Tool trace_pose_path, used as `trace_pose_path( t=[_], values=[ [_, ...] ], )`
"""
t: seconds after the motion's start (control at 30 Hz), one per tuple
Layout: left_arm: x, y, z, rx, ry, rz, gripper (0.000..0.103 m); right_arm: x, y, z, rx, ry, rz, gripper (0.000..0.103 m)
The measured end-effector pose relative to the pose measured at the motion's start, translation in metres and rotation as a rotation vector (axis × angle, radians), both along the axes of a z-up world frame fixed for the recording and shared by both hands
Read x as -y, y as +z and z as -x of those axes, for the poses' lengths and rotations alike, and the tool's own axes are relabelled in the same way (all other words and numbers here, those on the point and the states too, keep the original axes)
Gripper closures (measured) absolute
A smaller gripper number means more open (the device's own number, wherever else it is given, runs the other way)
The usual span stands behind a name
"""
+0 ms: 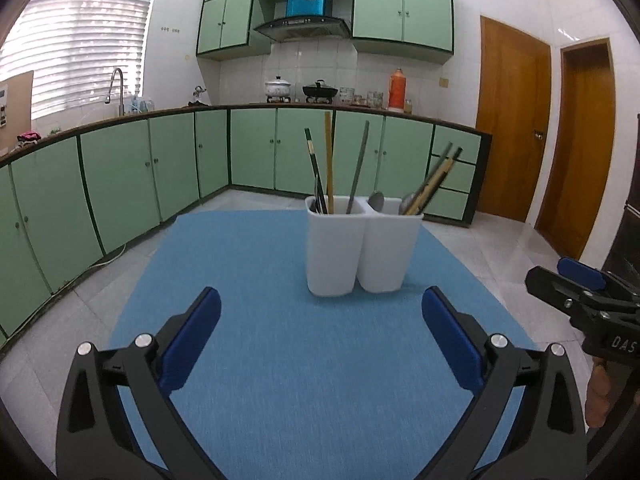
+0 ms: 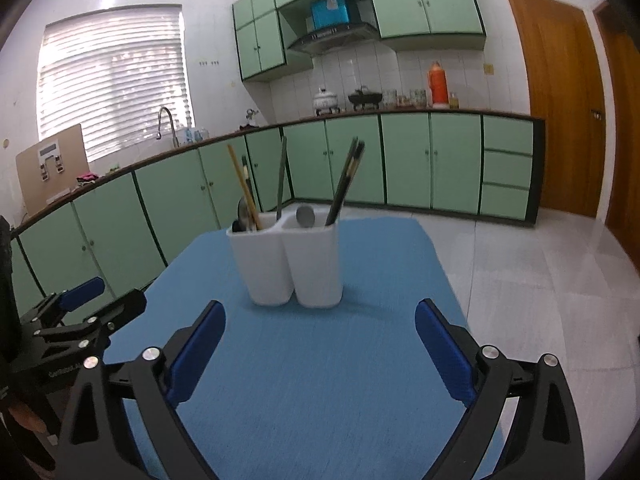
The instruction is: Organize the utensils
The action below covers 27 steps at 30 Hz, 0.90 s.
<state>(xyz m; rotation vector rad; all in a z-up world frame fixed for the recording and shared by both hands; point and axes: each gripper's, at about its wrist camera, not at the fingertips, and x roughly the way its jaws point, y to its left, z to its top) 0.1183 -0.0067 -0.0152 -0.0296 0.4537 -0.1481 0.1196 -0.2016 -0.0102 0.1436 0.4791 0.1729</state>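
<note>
While both tools hang above the near edge of the bench (image 1: 280, 360), we read the scene from the left side across. Our left hand-held gripper (image 1: 320, 312) has its blue pads spread wide, with nothing between them but the blue cloth that covers the bench; it points slightly downward toward the far edge. Near that far edge, at about the middle, stands the white utensil holder (image 1: 360, 248), a twin container with two compartments joined side by side. Its left compartment (image 1: 332, 252) holds upright sticks: a dark chopstick (image 1: 314, 164), a pale bamboo chopstick (image 1: 329, 160) and a grey-green one (image 1: 359, 164) leaning right (what lies lower inside we cannot tell). Its right compartment (image 1: 390, 252) holds a metal spoon (image 1: 376, 201) whose bowl shows just over the rim, another spoon bowl beside it, and a bundle of chopsticks (image 1: 438, 176) tilted toward the right edge. Farther right, our right hand-held gripper (image 2: 320, 316) is likewise wide open and empty, well short of the holder. From the left wrist view it shows at the right edge of the bench, with fingers (image 1: 600, 392) wrapped on its handle.
</note>
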Motion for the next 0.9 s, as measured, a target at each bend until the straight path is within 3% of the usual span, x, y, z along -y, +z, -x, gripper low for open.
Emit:
trace_pose_path(
  t=[0.27,0.5,0.9],
  values=[
    [-0.005,0.008,0.023,-0.014,0.012,0.013,0.005,-0.004,0.007,0.019,-0.024,0.011,0.015,0.009],
    [0.000,0.021,0.041,-0.012,0.034,-0.028,0.005,-0.009,0.019,0.034,-0.020,0.020,0.042,0.009],
    [0.002,0.031,0.048,-0.003,0.029,-0.025,0.005,-0.010,0.026,0.037,-0.029,0.032,0.042,0.009]
  ],
)
